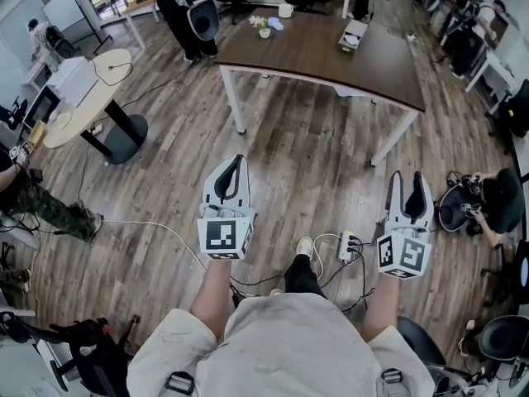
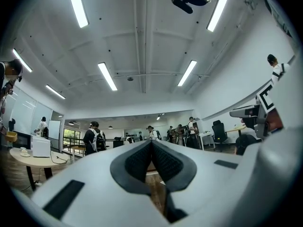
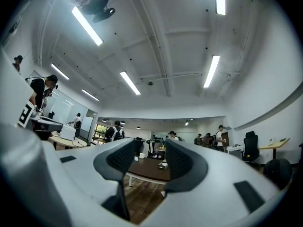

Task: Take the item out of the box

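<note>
Brown table (image 1: 314, 52) bears the box (image 1: 354, 35), well ahead of right tool (image 1: 407, 179).

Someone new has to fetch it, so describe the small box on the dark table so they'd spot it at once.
Find the big dark brown table on white legs mid-room. Right of its middle, toward the far edge, lies the small pale box. It sits alone, while the flower pot and white cup cluster at the far left.
</note>
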Action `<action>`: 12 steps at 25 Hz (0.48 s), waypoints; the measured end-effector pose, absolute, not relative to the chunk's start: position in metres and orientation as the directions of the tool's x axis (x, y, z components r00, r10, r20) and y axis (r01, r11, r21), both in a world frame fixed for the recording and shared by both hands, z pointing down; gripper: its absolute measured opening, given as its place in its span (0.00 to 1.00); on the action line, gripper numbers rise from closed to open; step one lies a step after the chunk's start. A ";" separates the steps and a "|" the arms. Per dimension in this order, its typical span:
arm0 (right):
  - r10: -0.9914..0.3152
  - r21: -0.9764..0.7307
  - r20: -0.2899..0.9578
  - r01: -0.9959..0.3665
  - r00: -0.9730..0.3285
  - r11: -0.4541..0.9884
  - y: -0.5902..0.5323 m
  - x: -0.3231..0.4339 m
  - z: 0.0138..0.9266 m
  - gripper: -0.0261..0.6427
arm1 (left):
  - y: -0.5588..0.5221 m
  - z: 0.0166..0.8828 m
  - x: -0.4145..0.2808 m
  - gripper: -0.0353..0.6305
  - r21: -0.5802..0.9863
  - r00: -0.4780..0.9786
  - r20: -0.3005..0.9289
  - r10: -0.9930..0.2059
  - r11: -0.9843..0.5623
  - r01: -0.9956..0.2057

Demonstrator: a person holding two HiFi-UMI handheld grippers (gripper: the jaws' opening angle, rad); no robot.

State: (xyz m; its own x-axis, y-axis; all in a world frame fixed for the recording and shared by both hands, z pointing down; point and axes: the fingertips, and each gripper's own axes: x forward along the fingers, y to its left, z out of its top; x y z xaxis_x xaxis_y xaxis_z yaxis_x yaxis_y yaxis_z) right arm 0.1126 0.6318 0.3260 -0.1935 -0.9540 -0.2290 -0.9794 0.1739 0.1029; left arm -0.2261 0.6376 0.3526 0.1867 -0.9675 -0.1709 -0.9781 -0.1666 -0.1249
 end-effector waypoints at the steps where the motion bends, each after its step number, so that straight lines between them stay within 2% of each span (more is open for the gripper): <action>1: -0.955 0.108 -0.227 -0.980 -0.189 0.169 0.629 0.112 0.327 0.35 | 0.635 0.354 -0.225 0.06 -0.124 0.189 -0.168 -0.967 -0.169 -0.978; 3: -0.958 0.110 -0.215 -0.980 -0.189 0.168 0.620 0.111 0.332 0.40 | 0.628 0.358 -0.223 0.06 -0.125 0.195 -0.160 -0.968 -0.176 -0.976; 12: -0.973 0.071 -0.129 -0.981 -0.190 0.182 0.562 0.119 0.368 0.40 | 0.566 0.386 -0.208 0.06 -0.113 0.215 -0.085 -0.973 -0.205 -0.972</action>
State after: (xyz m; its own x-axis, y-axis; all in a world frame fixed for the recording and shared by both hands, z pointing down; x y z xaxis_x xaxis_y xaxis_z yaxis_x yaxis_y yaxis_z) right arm 0.1186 0.5616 0.3681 -0.1897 -0.9733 -0.1293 -0.9808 0.1817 0.0708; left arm -0.2077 0.5665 0.3863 0.2151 -0.9729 -0.0848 -0.9722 -0.2051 -0.1133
